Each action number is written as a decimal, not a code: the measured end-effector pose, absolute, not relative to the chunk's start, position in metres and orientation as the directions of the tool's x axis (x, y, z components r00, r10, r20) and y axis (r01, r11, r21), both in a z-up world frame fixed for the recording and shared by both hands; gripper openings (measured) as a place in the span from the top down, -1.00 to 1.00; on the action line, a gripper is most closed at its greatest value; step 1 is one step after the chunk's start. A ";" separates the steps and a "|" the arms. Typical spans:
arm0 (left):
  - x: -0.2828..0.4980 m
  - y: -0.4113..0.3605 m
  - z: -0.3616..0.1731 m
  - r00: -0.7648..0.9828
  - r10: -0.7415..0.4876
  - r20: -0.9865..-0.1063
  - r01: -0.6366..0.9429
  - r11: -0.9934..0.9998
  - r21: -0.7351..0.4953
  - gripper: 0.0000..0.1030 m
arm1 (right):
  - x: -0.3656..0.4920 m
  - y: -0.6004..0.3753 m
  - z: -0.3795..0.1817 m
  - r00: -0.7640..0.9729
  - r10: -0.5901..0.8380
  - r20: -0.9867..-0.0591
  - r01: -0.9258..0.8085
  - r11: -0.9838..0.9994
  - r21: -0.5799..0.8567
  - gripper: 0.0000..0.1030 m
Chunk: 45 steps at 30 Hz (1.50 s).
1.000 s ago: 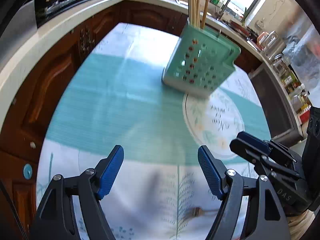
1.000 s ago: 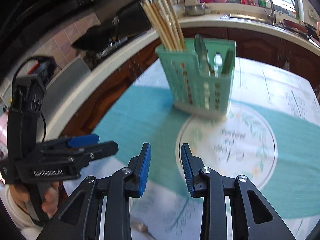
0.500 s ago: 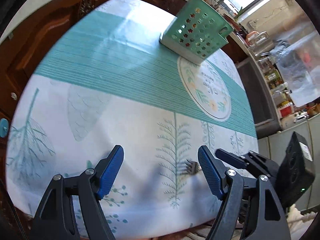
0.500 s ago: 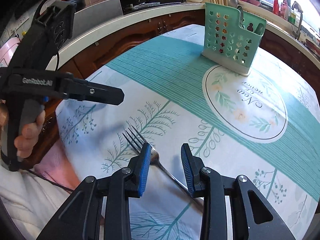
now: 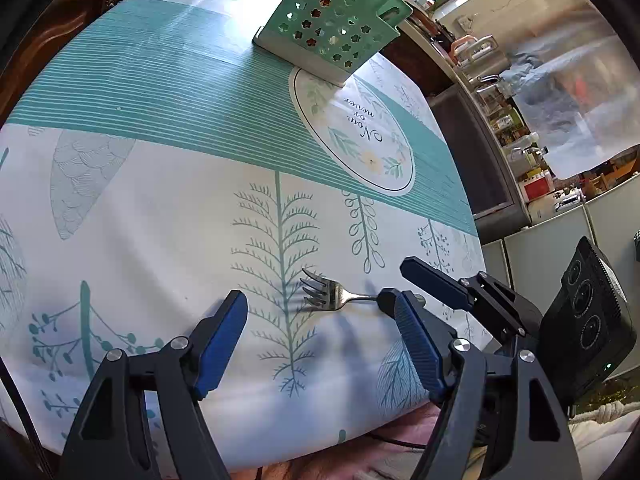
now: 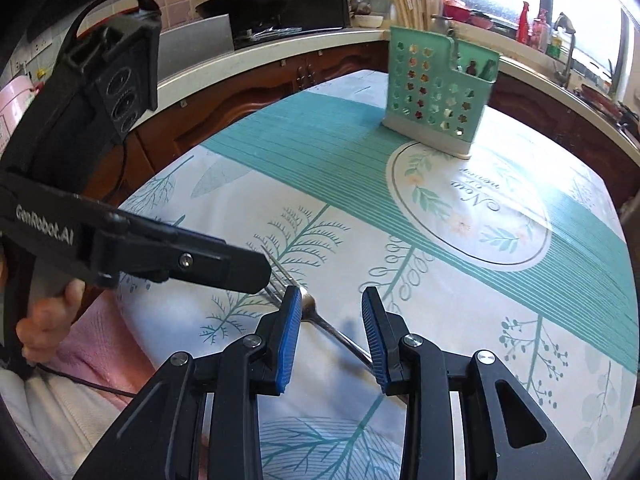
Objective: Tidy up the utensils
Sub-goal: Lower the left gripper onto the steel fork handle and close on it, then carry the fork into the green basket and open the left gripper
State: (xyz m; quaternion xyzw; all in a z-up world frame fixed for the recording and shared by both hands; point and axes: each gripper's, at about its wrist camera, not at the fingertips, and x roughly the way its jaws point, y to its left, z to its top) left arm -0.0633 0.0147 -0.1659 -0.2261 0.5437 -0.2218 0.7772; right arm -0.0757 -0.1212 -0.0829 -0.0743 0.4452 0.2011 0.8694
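A metal fork [image 5: 325, 295] lies flat on the tablecloth near the table's front edge, tines to the left in the left wrist view. My left gripper [image 5: 314, 304] hangs open and wide just above it, with the fork's head between its fingers. My right gripper [image 6: 332, 296] is open too. The fork [image 6: 310, 305] runs under its left pad, and the handle lies in the gap between the jaws, untouched by the pads. The green perforated utensil caddy [image 6: 436, 92] stands at the far side of the table and holds chopsticks [image 6: 404, 0] and cutlery.
The table's front edge [image 5: 360, 428] is close below both grippers, with a person's pink clothing [image 6: 100, 344] beyond it. A kitchen counter [image 6: 256, 54] with a wok curves behind the table. Shelves and a cabinet [image 5: 532, 184] stand to the right.
Both grippers have drawn back from the caddy and sunk toward the front of the table. The fork has come into view and now lies between their fingers. Neither jaw opening has changed.
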 end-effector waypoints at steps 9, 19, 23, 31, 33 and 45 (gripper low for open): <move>-0.068 0.016 -0.173 0.394 -0.594 -0.701 0.066 0.780 -0.623 -0.43 | -0.090 -0.155 -0.072 0.581 0.288 -0.761 -0.306 0.944 0.124 0.39; -0.067 0.000 -0.178 0.372 -0.611 -0.699 0.109 0.776 -0.621 -0.14 | -0.099 -0.172 -0.070 0.602 0.275 -0.749 -0.240 0.958 0.159 0.39; -0.064 -0.002 -0.179 0.369 -0.605 -0.706 0.108 0.782 -0.614 0.08 | -0.102 -0.174 -0.069 0.608 0.281 -0.743 -0.233 0.957 0.171 0.39; -0.056 -0.007 -0.185 0.379 -0.596 -0.708 0.092 0.785 -0.612 0.53 | -0.101 -0.173 -0.071 0.605 0.287 -0.743 -0.234 0.956 0.179 0.39; -0.053 -0.008 -0.191 0.365 -0.602 -0.710 0.080 0.780 -0.620 0.85 | -0.100 -0.173 -0.073 0.602 0.288 -0.745 -0.232 0.956 0.182 0.39; -0.054 -0.010 -0.156 0.523 -0.494 -0.695 0.156 0.857 -0.492 0.97 | -0.097 -0.182 -0.072 0.623 0.289 -0.727 -0.194 0.957 0.215 0.39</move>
